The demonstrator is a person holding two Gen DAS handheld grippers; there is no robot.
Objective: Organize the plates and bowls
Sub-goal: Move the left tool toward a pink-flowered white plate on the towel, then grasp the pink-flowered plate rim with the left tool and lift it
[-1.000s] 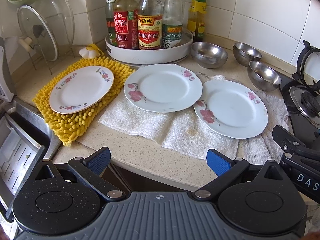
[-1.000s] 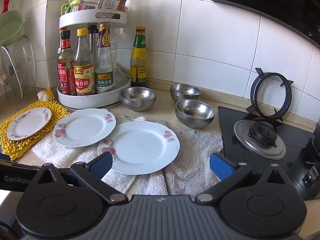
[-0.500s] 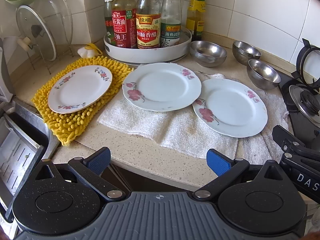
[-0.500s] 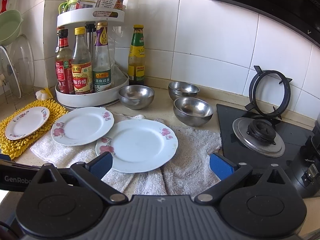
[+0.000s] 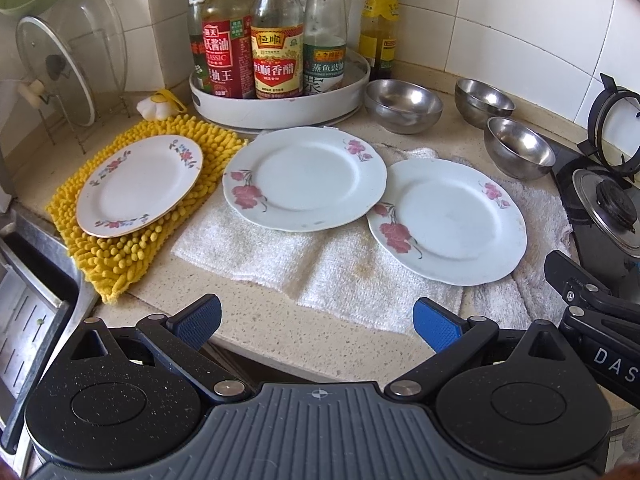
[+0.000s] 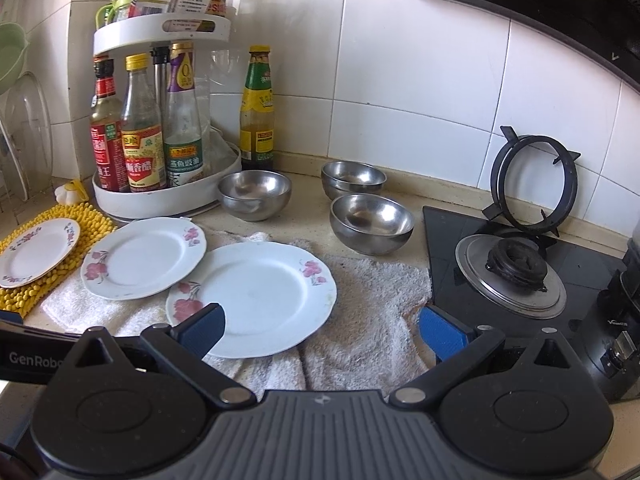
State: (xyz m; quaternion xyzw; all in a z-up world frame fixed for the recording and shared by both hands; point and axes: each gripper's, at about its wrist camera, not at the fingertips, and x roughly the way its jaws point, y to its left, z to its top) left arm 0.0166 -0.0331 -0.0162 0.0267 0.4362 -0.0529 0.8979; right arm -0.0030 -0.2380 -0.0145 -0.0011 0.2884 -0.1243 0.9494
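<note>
Since nothing is stacked yet, nearest target is the large white round floral plate (image 6: 256,300) on the white towel (image 6: 372,320), low centre-left, just ahead of the right claw (image 6: 320,330); left claw (image 5: 316,320) sits further off. Both claws spread wide, empty.

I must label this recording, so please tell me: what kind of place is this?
Most likely a home kitchen counter. A gas burner sits at the right, sauce bottles stand in a white rack against the tiled wall, and steel bowls wait nearby.
</note>
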